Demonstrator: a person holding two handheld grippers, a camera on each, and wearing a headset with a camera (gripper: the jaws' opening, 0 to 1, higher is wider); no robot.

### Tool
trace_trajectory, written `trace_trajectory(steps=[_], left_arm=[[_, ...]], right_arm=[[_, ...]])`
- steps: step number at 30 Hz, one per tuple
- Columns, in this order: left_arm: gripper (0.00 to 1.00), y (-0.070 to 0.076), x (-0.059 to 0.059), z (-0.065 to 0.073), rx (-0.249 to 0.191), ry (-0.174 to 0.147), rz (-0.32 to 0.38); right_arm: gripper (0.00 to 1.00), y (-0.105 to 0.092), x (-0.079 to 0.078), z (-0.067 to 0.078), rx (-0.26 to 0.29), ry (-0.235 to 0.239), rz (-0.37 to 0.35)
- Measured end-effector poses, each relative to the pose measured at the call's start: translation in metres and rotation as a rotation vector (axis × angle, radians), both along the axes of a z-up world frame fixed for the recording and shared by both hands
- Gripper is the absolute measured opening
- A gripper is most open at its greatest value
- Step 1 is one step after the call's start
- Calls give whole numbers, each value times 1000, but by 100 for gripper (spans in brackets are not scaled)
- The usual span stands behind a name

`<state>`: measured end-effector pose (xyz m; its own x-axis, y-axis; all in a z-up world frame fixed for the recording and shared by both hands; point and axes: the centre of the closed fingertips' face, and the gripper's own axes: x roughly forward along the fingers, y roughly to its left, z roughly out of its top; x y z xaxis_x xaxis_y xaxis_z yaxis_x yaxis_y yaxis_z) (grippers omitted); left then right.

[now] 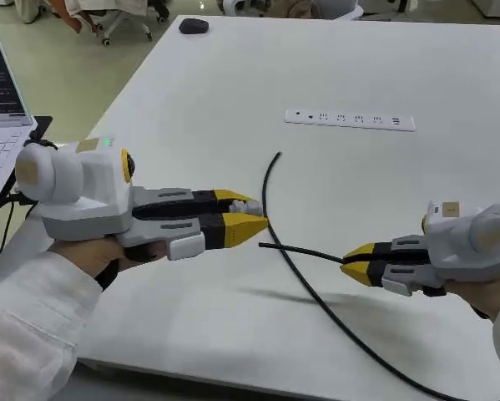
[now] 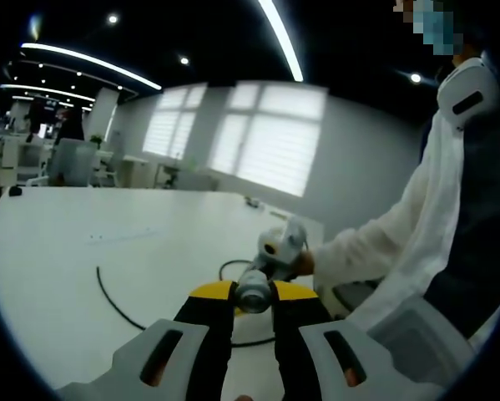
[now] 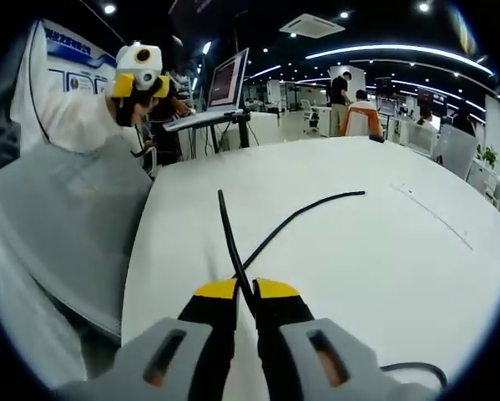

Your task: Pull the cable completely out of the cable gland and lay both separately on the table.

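Above the near worktop (image 1: 383, 192) in the head view, the left claw (image 1: 258, 210) pinches the cable gland (image 1: 246, 203) and the right claw (image 1: 348, 263) the cable (image 1: 304, 251); the left gripper view shows the cable gland (image 2: 254, 292) clamped, the right gripper view the cable (image 3: 233, 242) with its end free, so only laying both down seems left.

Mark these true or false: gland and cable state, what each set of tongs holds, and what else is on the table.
1. The left tongs are shut on the cable gland. True.
2. The right tongs grip the cable. True.
3. The cable runs through the cable gland. False: its end hangs bare in the air ahead of the right tongs, apart from the cable gland.
4. The cable gland lies on the table. False: it is held in the left tongs, above the table.
5. A white power strip lies on the table beyond the cable. True.
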<state>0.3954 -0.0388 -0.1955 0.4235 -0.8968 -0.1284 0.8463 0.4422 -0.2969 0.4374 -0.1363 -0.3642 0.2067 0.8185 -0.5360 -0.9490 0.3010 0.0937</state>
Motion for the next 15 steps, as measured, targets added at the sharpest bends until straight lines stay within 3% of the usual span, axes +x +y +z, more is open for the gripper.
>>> trace_trajectory(steps=[9,15], left_arm=[[19,8,6,-18,8,28,41],[19,5,5,-34,29,56,34]], right_arm=[[6,9,-3,-32,-50,51,-1],[6,10,-3,-45,-78,50,-3]])
